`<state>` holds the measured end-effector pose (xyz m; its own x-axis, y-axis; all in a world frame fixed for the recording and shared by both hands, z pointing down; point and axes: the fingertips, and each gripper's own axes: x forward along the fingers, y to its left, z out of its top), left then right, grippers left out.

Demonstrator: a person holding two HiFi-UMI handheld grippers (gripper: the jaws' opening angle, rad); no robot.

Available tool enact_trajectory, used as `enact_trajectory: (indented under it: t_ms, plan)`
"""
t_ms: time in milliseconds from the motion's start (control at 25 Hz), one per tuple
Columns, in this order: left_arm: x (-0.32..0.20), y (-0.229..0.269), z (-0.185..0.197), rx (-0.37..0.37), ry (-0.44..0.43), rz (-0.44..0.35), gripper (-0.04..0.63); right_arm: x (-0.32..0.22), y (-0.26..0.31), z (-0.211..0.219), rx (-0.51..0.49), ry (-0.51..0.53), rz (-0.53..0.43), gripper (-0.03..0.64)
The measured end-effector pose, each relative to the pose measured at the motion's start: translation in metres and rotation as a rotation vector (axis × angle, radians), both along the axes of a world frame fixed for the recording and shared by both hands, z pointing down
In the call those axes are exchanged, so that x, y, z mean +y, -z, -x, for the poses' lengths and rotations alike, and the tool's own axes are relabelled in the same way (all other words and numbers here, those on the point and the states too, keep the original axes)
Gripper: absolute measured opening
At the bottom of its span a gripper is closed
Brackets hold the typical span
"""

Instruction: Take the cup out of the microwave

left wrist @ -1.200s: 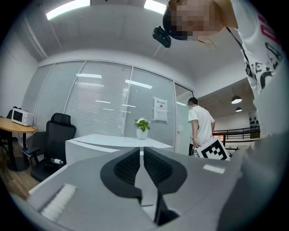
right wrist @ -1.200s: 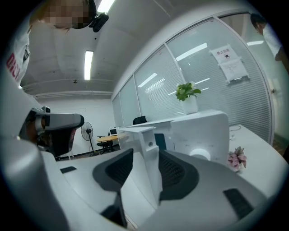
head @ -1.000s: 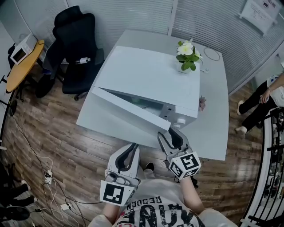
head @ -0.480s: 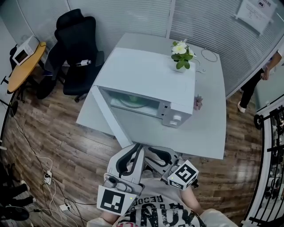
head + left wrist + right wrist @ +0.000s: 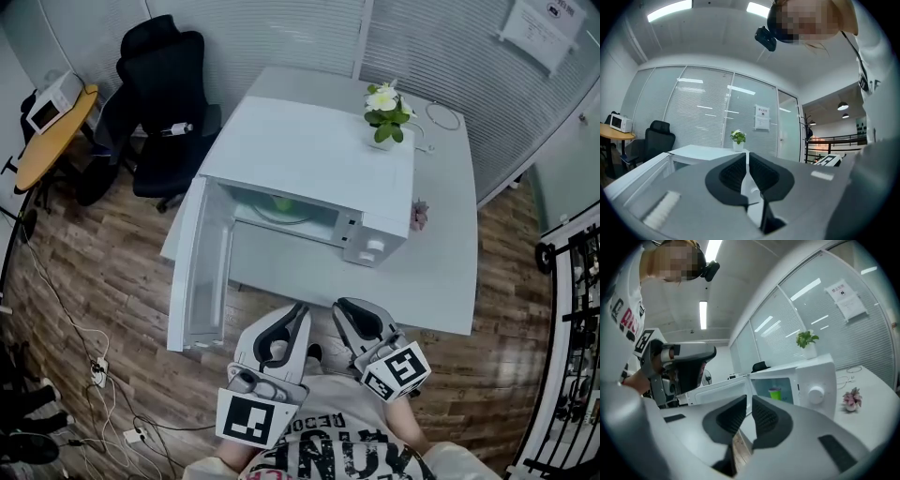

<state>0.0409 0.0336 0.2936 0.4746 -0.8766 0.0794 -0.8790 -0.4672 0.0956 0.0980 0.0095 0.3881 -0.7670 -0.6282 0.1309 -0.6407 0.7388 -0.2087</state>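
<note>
So, microwave door's wide open and the cup is still inside.

The white microwave (image 5: pixel 309 169) sits on the white table (image 5: pixel 450 272) with its door (image 5: pixel 202 272) swung right out to the left, and the green cup (image 5: pixel 775 393) stands upright in the cavity. Both grippers hang just off the table's near edge, side by side, pointing at the microwave and well apart from the cup. The left gripper (image 5: pixel 299 309) has its jaws pressed together on nothing. The right gripper (image 5: pixel 341 307) has its jaws closing, with only a thin slit left and nothing between them. A potted plant (image 5: pixel 386 112) with white flowers stands on top of the microwave, some small pink flowers (image 5: pixel 419 215) lie just to its right, and a black office chair (image 5: pixel 155 103) is off to the left.
</note>
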Motion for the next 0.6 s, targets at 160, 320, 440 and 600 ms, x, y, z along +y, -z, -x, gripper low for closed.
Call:
enact_trajectory:
  t_ms: [160,320,440,600]
  plan:
    - [-0.008,-0.018,0.003,-0.007,-0.001,0.028,0.021,-0.003,-0.001,-0.006,0.001,-0.045,0.009,0.031]
    - [-0.027,-0.045,0.014,-0.030,0.009,0.044,0.011,-0.009,-0.003,-0.008,0.008,-0.073,0.028,0.031]
    - [-0.048,-0.063,0.028,-0.045,0.017,0.013,0.011,-0.014,-0.003,-0.004,0.012,-0.091,0.028,0.031]
    - [-0.075,-0.078,0.042,-0.029,-0.003,0.043,0.011,-0.028,-0.001,0.001,0.022,-0.135,0.034,0.031]
